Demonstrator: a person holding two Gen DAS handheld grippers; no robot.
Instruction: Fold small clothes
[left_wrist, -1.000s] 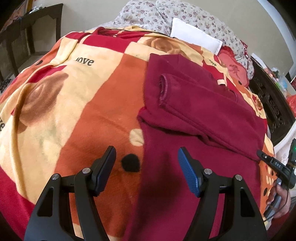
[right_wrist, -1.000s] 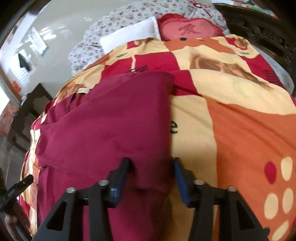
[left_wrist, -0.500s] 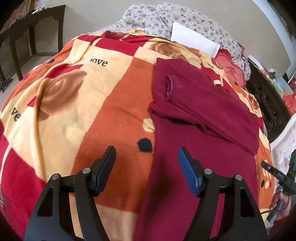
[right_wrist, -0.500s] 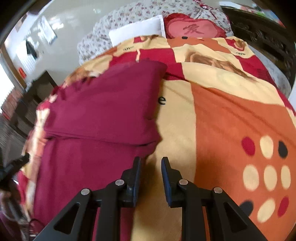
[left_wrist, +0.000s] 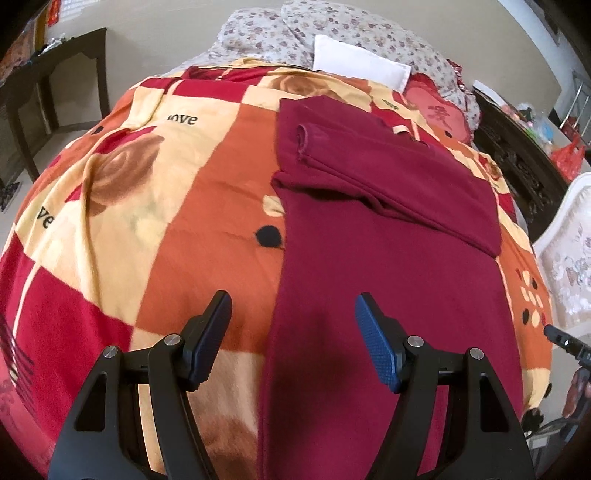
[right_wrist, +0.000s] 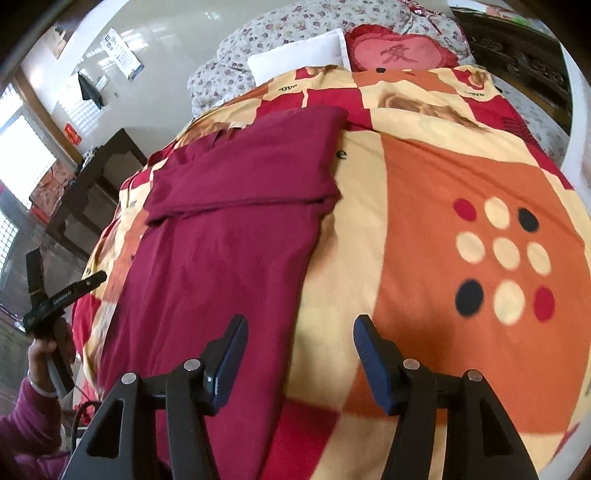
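Note:
A maroon long-sleeved garment (left_wrist: 388, 266) lies flat on the patterned blanket (left_wrist: 155, 206), its sleeves folded across the chest. It also shows in the right wrist view (right_wrist: 221, 251). My left gripper (left_wrist: 293, 343) is open and empty, hovering over the garment's left edge near the hem. My right gripper (right_wrist: 299, 360) is open and empty above the garment's right edge. The left gripper is seen from the side in the right wrist view (right_wrist: 55, 295), held in a hand.
A white pillow (left_wrist: 360, 66) and a red heart cushion (right_wrist: 399, 53) lie at the bed's head on a floral quilt (left_wrist: 332, 26). A dark wooden table (left_wrist: 55, 85) stands left of the bed, and a carved dark headboard (left_wrist: 517, 155) stands on the right.
Both grippers have pulled back toward the hem end. My right gripper let go of the folded sleeve, closed briefly, and now stands open. The sleeve lies folded across the chest.

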